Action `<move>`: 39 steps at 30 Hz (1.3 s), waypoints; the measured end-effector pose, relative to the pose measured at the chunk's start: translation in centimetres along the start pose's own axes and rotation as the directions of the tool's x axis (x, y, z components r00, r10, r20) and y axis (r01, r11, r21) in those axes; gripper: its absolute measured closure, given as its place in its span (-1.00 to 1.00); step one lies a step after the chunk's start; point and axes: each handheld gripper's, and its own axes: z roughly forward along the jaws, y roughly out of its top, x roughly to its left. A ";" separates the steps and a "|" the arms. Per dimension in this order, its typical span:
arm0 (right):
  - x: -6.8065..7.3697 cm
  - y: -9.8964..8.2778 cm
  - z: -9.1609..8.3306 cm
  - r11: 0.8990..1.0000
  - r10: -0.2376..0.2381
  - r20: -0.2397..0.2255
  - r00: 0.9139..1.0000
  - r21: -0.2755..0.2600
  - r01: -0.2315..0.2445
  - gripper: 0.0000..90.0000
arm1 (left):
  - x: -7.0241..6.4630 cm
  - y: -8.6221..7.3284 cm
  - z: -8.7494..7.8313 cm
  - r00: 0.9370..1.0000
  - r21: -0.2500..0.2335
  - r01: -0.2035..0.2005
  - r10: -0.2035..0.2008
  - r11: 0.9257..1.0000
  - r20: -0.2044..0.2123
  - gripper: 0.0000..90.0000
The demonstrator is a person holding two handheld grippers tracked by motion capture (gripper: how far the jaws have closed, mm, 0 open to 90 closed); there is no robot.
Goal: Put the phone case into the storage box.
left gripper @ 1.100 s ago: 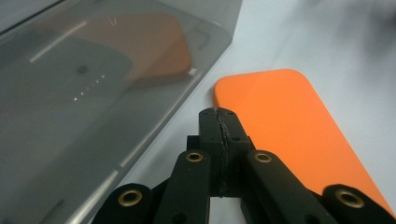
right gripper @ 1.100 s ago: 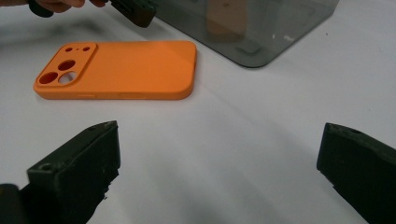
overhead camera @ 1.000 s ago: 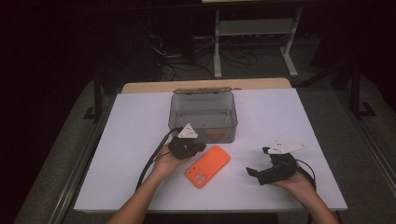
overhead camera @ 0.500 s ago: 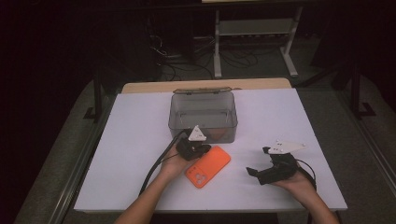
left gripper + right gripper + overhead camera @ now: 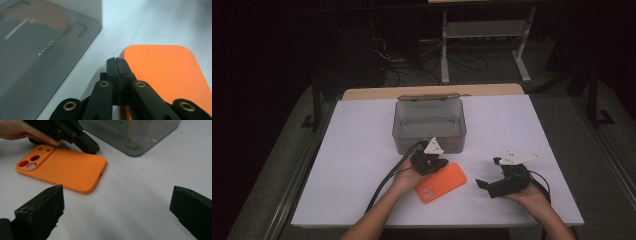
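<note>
The left gripper [image 5: 438, 163], jaws pressed together on nothing, is set against the flat orange phone case [image 5: 441, 181]; the right gripper [image 5: 484, 184], jaws spread wide, is held beside that case.

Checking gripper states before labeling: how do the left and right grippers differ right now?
The left gripper has its jaws shut, empty, tip at the orange phone case edge. The right gripper has jaws wide open, set apart from the case. Both are hand-held, low over the white table, holding nothing.
</note>
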 end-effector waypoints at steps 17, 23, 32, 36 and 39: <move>0.0 0.0 0.0 1.000 -0.004 0.003 1.000 0.004 0.004 -1.00 | 1.4 -0.6 -4.0 0.999 -0.032 0.040 -0.039 0.999 0.024 0.60; 0.1 0.0 0.1 1.000 -0.005 0.001 1.000 0.004 0.005 -1.00 | 2.0 -2.1 -6.4 0.998 -0.043 0.058 -0.057 0.997 0.017 0.37; 0.1 0.0 0.1 1.000 -0.002 -0.003 1.000 0.005 0.002 -1.00 | 2.7 -4.3 -9.7 0.996 -0.071 0.093 -0.092 0.993 0.011 0.04; 0.1 -0.1 0.2 1.000 -0.003 -0.003 1.000 0.007 0.003 -1.00 | 2.9 -5.2 -11.0 0.994 -0.086 0.110 -0.110 0.990 -0.005 -0.10; 0.1 0.0 0.2 1.000 -0.001 -0.003 1.000 0.006 0.001 -1.00 | 3.1 -5.9 -11.8 0.992 -0.092 0.121 -0.123 0.988 -0.012 -0.22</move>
